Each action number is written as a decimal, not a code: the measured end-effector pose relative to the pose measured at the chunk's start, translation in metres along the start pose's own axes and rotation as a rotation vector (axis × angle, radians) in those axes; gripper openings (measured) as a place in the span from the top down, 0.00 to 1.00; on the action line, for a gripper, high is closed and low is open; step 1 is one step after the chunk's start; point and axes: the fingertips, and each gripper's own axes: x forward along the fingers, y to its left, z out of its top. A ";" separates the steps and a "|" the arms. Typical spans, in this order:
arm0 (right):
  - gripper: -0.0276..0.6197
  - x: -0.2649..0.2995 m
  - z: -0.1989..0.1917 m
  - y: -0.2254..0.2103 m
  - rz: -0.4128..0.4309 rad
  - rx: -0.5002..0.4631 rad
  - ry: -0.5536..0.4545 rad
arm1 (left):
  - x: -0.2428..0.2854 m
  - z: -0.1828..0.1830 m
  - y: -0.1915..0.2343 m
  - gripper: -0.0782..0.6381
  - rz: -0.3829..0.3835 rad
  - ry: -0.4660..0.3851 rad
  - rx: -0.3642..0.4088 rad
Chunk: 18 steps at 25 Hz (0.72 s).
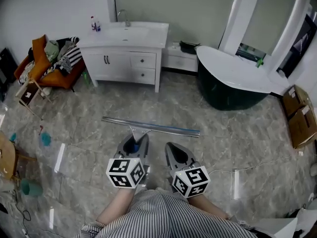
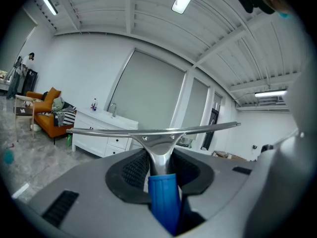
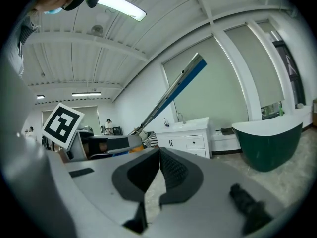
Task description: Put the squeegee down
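The squeegee (image 1: 158, 128) has a long metal blade and a blue handle (image 2: 163, 197). My left gripper (image 1: 134, 139) is shut on that handle and holds the blade level above the marble floor, crosswise in front of me. In the left gripper view the blade (image 2: 158, 130) spans the picture just past the jaws (image 2: 159, 155). My right gripper (image 1: 174, 150) hangs beside it on the right, shut with nothing between its pads (image 3: 159, 152). The right gripper view shows the squeegee blade (image 3: 178, 86) slanting up at its left.
A white vanity cabinet with a sink (image 1: 126, 51) stands ahead against the wall. A dark green bathtub (image 1: 233, 86) is at the right, cardboard boxes (image 1: 299, 118) further right. An orange chair piled with clothes (image 1: 49, 66) sits at the left. A cable (image 1: 247, 166) runs over the floor.
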 end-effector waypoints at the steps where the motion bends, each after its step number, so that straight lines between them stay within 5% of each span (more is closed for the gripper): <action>1: 0.93 -0.002 0.000 -0.004 -0.002 0.002 -0.001 | 0.001 -0.001 -0.002 0.71 0.002 -0.002 0.000; 18: 0.93 0.025 -0.012 -0.033 0.026 0.093 0.045 | 0.037 -0.016 0.011 0.71 0.033 0.025 -0.028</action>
